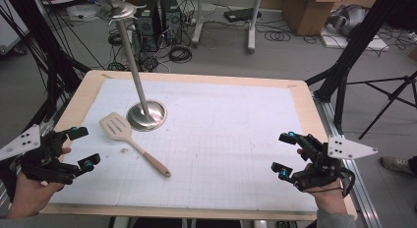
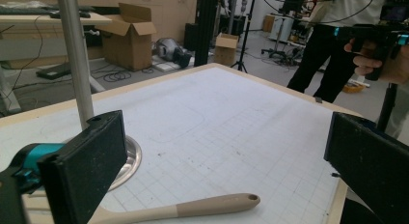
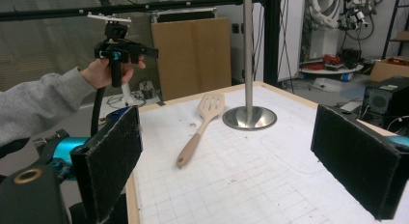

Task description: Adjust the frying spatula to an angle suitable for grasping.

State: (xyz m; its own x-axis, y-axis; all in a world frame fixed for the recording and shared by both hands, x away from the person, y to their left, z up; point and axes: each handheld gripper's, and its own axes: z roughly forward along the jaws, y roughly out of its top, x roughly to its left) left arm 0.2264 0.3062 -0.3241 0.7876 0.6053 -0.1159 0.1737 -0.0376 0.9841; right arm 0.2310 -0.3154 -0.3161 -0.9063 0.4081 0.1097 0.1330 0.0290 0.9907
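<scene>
hovering left gripper (image 1: 81,148) and right gripper (image 1: 284,155) wide apart, jaws gaping, gripping nothing (spatula (image 1: 129,141) lying beside stand base (image 1: 146,115), awaiting pickup).

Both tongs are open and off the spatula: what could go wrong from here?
The spatula lies flat on the mat, so a grab by the left tongs may slip off its thin handle. Its blade sits close beside the stand; a careless lift could knock that tall pole.
</scene>
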